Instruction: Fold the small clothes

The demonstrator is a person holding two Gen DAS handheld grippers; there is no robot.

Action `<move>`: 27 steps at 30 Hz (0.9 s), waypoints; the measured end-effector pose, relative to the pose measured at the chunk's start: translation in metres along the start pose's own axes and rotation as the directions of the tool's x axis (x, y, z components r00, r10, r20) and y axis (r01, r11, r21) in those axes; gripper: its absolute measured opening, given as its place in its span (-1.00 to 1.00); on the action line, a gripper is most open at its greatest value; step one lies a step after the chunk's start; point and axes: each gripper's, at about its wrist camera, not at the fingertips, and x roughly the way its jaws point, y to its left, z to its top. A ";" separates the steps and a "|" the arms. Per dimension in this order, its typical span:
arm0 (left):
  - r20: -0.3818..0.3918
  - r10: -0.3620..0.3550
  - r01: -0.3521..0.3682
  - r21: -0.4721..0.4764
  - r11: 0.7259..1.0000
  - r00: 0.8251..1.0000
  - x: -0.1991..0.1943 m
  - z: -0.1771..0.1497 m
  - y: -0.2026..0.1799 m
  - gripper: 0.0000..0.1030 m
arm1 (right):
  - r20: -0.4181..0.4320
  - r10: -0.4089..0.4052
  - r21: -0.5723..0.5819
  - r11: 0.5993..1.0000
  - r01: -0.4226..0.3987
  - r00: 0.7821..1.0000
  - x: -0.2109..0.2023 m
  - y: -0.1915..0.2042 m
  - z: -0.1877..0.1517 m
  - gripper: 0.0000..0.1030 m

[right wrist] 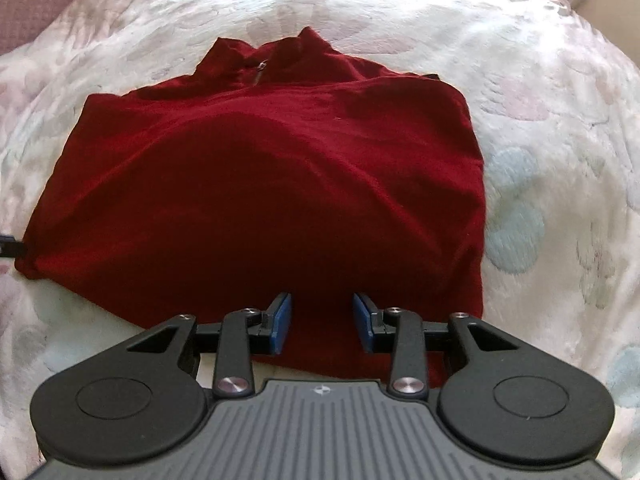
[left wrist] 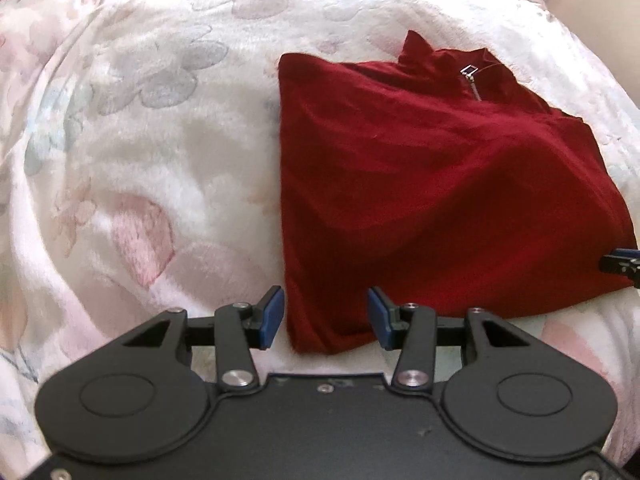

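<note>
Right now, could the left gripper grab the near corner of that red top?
Probably yes: the left gripper is open, its pads straddle the red top's near corner, and nothing lies between them.

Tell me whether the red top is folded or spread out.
Folded: the red top forms a compact block on the blanket, no sleeves sticking out, zip collar at the far end.

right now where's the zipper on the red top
The zipper sits at the collar on the far end of the red top, right of centre in the left wrist view, away from both grippers, on the floral blanket.
</note>
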 end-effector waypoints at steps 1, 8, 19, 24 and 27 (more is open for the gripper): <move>-0.003 -0.001 0.001 -0.001 1.000 1.000 0.004 0.002 0.000 -0.08 | -0.002 0.004 0.003 1.000 -0.004 1.000 0.000 0.000 0.003 -0.17; -0.096 0.043 -0.045 -0.019 0.999 0.994 0.050 -0.010 0.009 -0.04 | -0.015 -0.035 0.032 0.999 0.036 0.999 0.003 -0.009 0.001 -0.12; -0.009 0.010 -0.010 0.017 1.000 1.000 0.009 0.029 0.003 -0.08 | 0.035 -0.049 0.025 0.999 0.048 0.998 -0.016 -0.019 0.002 -0.03; 0.082 -0.033 0.030 0.031 0.999 0.996 0.023 0.071 -0.019 -0.04 | 0.127 -0.073 0.073 0.995 0.064 0.989 -0.015 -0.035 0.035 0.02; 0.036 -0.001 0.000 0.012 1.000 0.999 0.065 0.083 -0.020 -0.03 | 0.131 -0.163 0.085 0.985 0.153 0.978 0.010 -0.048 0.046 0.02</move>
